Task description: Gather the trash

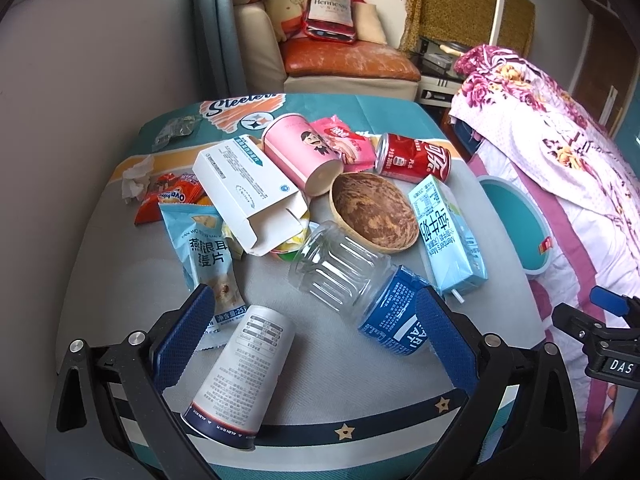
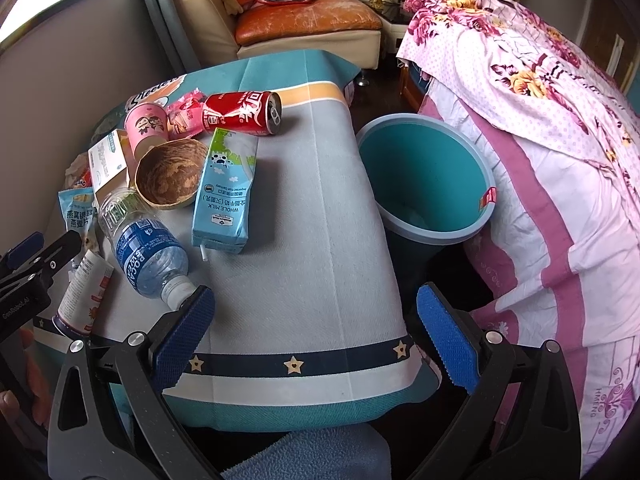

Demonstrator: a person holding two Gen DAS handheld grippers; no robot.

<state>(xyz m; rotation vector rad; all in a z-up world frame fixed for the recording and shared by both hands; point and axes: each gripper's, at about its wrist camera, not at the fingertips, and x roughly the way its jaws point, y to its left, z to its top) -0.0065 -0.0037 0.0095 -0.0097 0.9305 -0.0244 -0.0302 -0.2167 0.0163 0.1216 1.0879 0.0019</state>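
Grippers both wide open, empty; left gripper (image 1: 312,328) should straddle near white cup (image 1: 240,376), squeeze gently, carry right to bin (image 2: 428,184).

Red cola can (image 2: 240,113) with white lettering. Pale blue milk carton (image 2: 224,192), cow print. Pink paper cup (image 1: 304,152) bearing a cartoon face. Brown marbled wooden bowl (image 1: 374,213). Clear bottle (image 1: 356,284), dark blue label. Teal bin (image 2: 424,176). Grey tablecloth (image 2: 304,248), navy star-dotted band. Pink floral bedsheet (image 2: 532,92).
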